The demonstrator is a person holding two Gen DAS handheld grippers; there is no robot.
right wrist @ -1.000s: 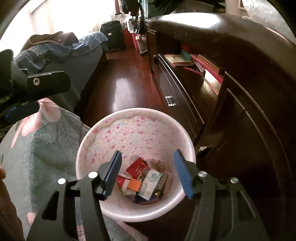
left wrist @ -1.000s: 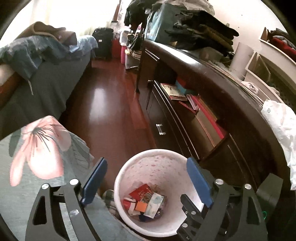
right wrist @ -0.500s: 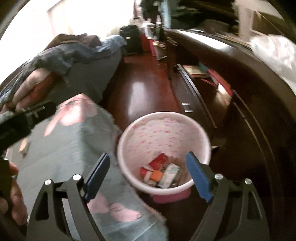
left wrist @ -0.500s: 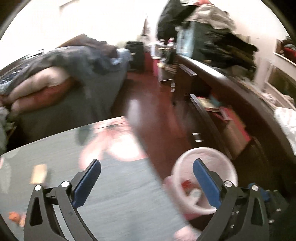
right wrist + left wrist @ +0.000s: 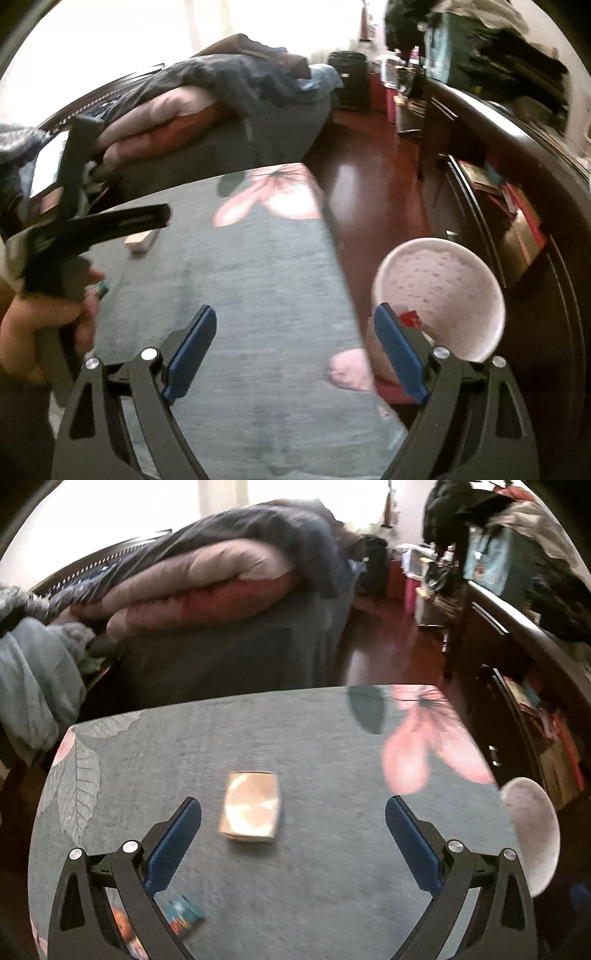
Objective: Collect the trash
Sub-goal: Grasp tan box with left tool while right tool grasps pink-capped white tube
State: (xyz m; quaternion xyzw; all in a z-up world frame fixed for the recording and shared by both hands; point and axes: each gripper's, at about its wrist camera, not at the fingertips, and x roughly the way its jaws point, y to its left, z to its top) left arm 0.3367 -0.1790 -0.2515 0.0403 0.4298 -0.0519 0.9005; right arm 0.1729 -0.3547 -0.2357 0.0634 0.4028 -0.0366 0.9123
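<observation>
A small tan box (image 5: 251, 806) lies on the grey flowered tablecloth (image 5: 332, 893), just ahead of my left gripper (image 5: 293, 843) and nearer its left finger. That gripper stands open with nothing between its pads. A teal and orange wrapper (image 5: 183, 917) lies beside its left finger. My right gripper (image 5: 295, 350) is open and empty above the table's right edge. The pink-speckled bin (image 5: 439, 273) stands on the floor to its right with red trash (image 5: 410, 317) inside. The right wrist view also shows the box (image 5: 142, 240) and a hand (image 5: 44, 317) holding the left gripper.
The bin's rim (image 5: 532, 830) shows at the table's right edge. A bed piled with quilts (image 5: 207, 590) stands behind the table. A dark wooden cabinet (image 5: 517, 192) with open shelves runs along the right, and red-brown floor (image 5: 369, 192) lies between them.
Both grippers have swung left from over the bin to above the table. The right gripper's jaws have widened. The tan box and the wrapper have come into the left wrist view.
</observation>
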